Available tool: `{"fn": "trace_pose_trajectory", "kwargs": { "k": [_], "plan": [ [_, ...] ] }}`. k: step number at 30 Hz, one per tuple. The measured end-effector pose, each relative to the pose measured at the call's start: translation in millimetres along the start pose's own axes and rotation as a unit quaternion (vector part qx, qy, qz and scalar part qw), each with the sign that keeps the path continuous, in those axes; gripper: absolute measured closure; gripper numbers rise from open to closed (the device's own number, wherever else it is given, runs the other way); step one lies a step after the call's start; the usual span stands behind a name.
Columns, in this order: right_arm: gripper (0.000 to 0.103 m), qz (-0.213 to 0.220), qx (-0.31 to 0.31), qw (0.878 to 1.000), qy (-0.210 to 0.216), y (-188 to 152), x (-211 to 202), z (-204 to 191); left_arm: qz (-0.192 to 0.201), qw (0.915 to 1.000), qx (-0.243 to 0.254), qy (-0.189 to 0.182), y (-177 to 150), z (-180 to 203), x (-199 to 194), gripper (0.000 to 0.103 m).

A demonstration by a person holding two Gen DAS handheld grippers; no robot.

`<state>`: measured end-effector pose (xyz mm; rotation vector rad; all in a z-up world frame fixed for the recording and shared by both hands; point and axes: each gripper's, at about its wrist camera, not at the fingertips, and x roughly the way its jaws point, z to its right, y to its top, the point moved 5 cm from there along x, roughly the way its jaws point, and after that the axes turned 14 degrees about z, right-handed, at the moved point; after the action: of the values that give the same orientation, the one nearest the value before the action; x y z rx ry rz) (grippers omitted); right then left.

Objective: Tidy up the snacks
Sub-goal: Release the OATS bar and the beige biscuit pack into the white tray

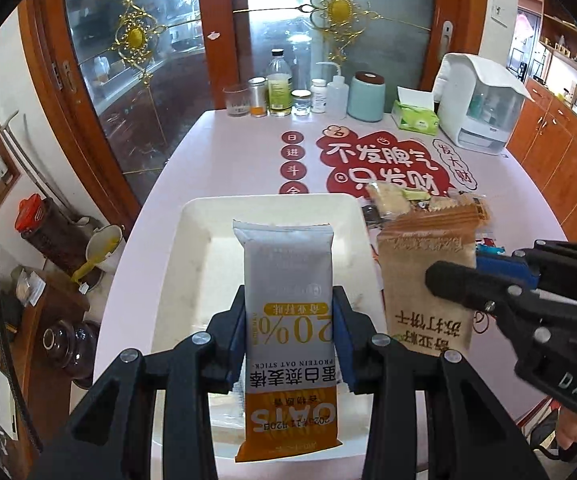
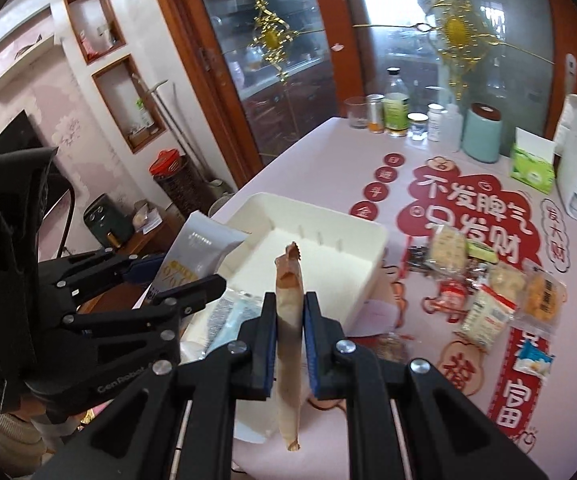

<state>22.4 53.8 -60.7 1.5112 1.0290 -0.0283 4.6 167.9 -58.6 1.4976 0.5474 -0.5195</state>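
1. While the left gripper (image 1: 290,336) is clamped on a grey-and-orange oat bar packet (image 1: 288,320), the packet stands lengthwise between the blue pads, its grey end pointing forward over the white tray (image 1: 192,248).
2. Just to its right, the right gripper (image 2: 290,316) is clenched on a brown cracker packet (image 2: 288,320), which sits edge-on between the pads, with its crimped top above them and its lower end hanging below.
3. Two packets are held, one per gripper, both above the near part of the tray.
4. Beyond the tray's right side, a heap of loose snacks (image 2: 484,280) lies on the pink tablecloth (image 2: 320,168); roughly eight to ten wrapped pieces, though the overlap prevents an exact count.
5. One tray is on the table; the part of its floor that shows is bare, with ribs along one inner wall.
6. At the table's far edge stand a row of bottles and jars (image 1: 288,92), a teal canister (image 1: 365,96), a green tissue box (image 1: 414,114) and a white appliance (image 1: 476,100).
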Motion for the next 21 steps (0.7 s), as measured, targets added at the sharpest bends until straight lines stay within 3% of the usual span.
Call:
{"fn": "trace_pose_trajectory", "kwargs": {
  "k": [5, 6, 7, 10, 15, 21],
  "plan": [
    [0.09, -0.02, 0.002, 1.0, -0.003, -4, 24, -15, -0.009, 0.9999, -0.003, -0.006, -5, -15, 9, 0.064],
    [0.09, -0.026, 0.003, 1.0, -0.005, -6, 27, -16, -0.01, 0.9999, -0.006, -0.008, -5, -18, 10, 0.055],
    [0.09, -0.033, 0.005, 0.999, -0.009, -8, 32, -17, -0.011, 0.9998, -0.011, -0.01, -5, -20, 12, 0.037],
    [0.088, -0.037, 0.007, 0.999, -0.03, -12, 39, -15, -0.014, 0.9995, -0.02, 0.02, -7, -35, 20, 0.019],
    [0.052, -0.027, 0.014, 0.998, -0.056, -13, 38, -9, -0.02, 0.999, -0.039, 0.006, -9, -45, 27, 0.016],
    [0.05, -0.029, 0.018, 0.997, -0.062, -15, 38, -7, -0.023, 0.9995, -0.022, -0.002, -7, -41, 34, 0.015]
  ]
}}
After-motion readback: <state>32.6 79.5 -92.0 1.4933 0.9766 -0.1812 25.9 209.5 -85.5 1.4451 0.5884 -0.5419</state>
